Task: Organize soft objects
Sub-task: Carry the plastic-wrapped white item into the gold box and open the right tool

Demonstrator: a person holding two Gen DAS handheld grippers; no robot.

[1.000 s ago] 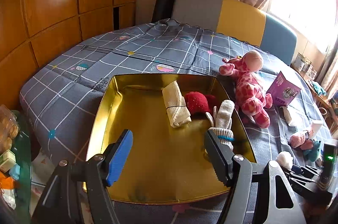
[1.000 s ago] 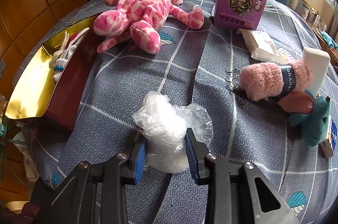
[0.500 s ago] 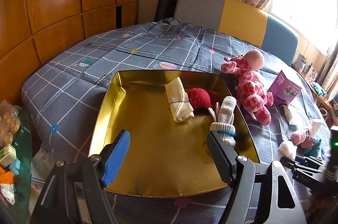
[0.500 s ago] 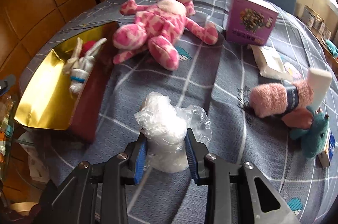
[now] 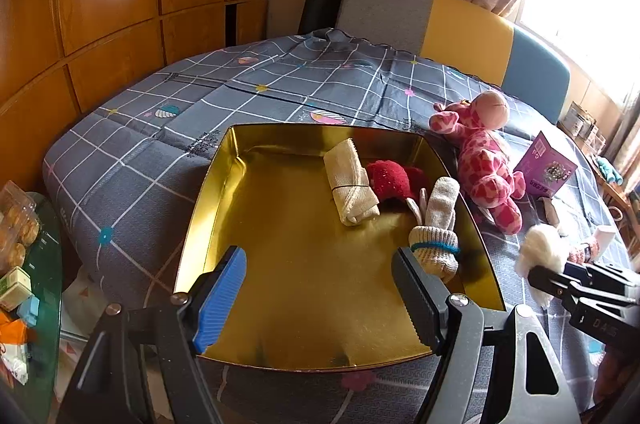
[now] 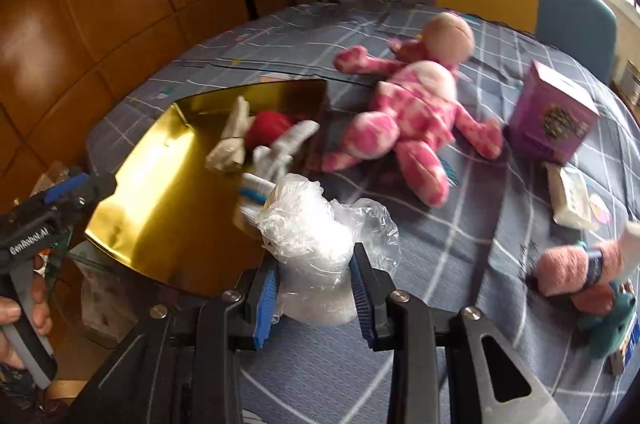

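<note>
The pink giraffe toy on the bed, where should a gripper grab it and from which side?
Grip the pink giraffe toy across its torso, coming from above with the fingers spanning the narrow width. It lies flat on the bedspread with legs splayed outward, so the belly is the thickest, most central part. The purple box sits close by one leg, so avoid that side.

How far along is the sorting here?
Done: a cloth roll, red plush and glove lie in the gold tray. In hand: the right gripper clamps a plastic-wrapped bundle; the left gripper is open. Left: the pink giraffe, pink roll and teal toy.
</note>
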